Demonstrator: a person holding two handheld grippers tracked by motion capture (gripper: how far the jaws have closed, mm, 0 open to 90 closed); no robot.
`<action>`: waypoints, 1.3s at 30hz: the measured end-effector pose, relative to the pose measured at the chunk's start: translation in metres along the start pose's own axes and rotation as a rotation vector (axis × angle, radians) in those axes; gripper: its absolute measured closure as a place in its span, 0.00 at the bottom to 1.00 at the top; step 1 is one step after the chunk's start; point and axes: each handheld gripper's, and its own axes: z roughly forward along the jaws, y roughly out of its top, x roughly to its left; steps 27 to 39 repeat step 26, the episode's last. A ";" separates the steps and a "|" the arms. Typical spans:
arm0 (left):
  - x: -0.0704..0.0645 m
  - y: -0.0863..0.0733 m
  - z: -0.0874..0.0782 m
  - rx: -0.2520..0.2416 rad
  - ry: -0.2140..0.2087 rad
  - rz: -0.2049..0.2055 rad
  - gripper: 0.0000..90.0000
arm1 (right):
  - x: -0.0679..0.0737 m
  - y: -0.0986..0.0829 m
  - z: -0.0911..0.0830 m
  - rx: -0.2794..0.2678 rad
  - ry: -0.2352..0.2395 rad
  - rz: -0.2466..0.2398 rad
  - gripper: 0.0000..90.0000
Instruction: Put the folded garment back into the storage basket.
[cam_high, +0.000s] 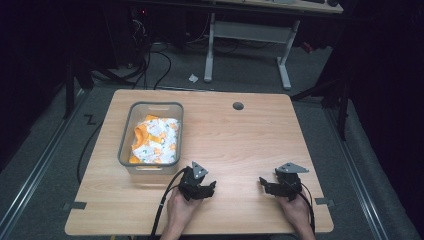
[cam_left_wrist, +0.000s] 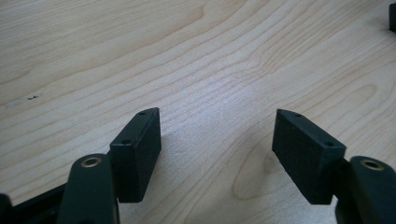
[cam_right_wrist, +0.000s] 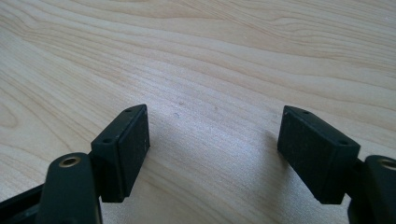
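A grey plastic basket (cam_high: 127, 131) stands on the left half of the wooden table (cam_high: 240, 140). Inside it lies a bundled cloth (cam_high: 154, 140), white with orange and green print. My left gripper (cam_high: 206, 190) rests low near the table's front edge, just right of the basket's near corner, held by a hand. Its jaws stand wide apart over bare wood (cam_left_wrist: 217, 130), nothing between them. My right gripper (cam_high: 266, 186) sits farther right at the same depth, also open over bare wood (cam_right_wrist: 212, 126).
A round cable hole (cam_high: 238, 106) sits near the table's far edge. Beyond the table stand a white desk frame (cam_high: 245, 37), cables on the floor and a scrap of paper (cam_high: 193, 78). Tape marks (cam_high: 75, 205) flank the front corners.
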 end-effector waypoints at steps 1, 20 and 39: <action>-0.001 0.000 0.001 -0.003 0.007 0.007 0.36 | 0.000 0.000 0.000 0.000 0.000 0.000 0.28; -0.004 -0.001 0.002 -0.006 0.037 0.025 0.33 | 0.000 0.000 0.000 -0.002 0.001 -0.004 0.28; -0.004 -0.002 0.002 -0.004 0.044 0.026 0.32 | 0.000 0.000 0.000 -0.002 0.003 -0.007 0.28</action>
